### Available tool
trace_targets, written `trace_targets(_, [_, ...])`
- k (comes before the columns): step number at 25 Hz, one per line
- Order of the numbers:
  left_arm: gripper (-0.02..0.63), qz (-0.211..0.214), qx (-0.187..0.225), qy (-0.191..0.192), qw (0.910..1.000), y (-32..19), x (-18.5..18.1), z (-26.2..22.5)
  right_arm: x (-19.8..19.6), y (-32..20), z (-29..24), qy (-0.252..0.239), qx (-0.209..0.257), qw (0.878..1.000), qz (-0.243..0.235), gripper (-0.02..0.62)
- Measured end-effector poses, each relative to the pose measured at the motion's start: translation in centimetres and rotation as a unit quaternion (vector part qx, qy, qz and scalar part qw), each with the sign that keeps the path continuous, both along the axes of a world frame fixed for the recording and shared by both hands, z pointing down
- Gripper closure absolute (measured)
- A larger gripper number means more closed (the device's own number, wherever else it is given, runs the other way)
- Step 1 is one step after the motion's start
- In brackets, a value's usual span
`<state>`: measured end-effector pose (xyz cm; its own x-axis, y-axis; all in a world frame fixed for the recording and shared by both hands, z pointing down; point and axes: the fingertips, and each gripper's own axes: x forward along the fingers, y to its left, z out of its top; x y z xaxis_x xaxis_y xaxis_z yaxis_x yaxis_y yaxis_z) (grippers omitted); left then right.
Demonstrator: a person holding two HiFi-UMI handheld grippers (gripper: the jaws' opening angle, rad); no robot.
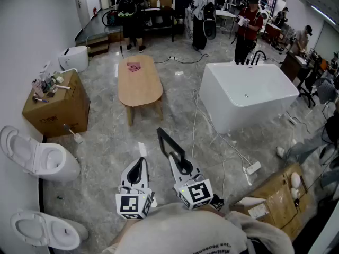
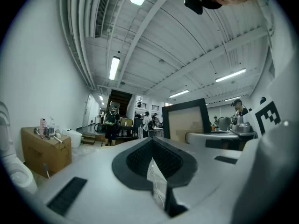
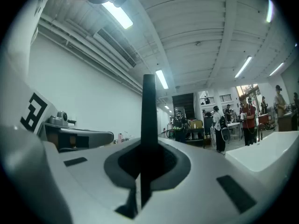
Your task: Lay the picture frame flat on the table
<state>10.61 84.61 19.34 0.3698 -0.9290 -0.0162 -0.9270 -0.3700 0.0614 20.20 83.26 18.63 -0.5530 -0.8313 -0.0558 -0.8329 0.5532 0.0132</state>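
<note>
In the head view my right gripper is shut on the lower edge of a black picture frame, which it holds up above the floor, angled away from me. In the right gripper view the frame shows edge-on as a dark upright bar between the pads of the right gripper. From the left gripper view I see the frame's beige panel off to the right. My left gripper hangs beside it, shut with nothing in it. The oval wooden table stands ahead across the floor.
A pink item lies on the table's far end. A white bathtub stands to the right, with cables trailing over the floor. A cardboard box and two toilets line the left wall. Several people stand at the back.
</note>
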Motion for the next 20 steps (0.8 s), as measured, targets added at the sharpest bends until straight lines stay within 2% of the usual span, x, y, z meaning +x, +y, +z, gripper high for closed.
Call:
trace_targets(8, [0.600,0.008,0.003,0.000,1.0000,0.4,-1.8,0.0,-2.0,0.3,0.3,-0.002,-0.002,1.000,0.016,0.578])
trace_targets(12, [0.600,0.014,-0.001,0.006,0.9999,1.1,-2.3,1.4,-2.3,1.1,2.0,-0.013,-0.020,0.999,0.025,0.578])
trace_targets(15, [0.600,0.021,-0.016,0.010,0.9996,0.7,-3.1,2.5,-2.8,0.5,2.7,-0.013,-0.035,0.999,0.030,0.578])
trace_targets(20, [0.600,0.018,-0.021,0.018,0.9994,-1.5,-4.2,2.7,-3.5,-1.8,2.6,-0.012,-0.032,0.999,0.033,0.578])
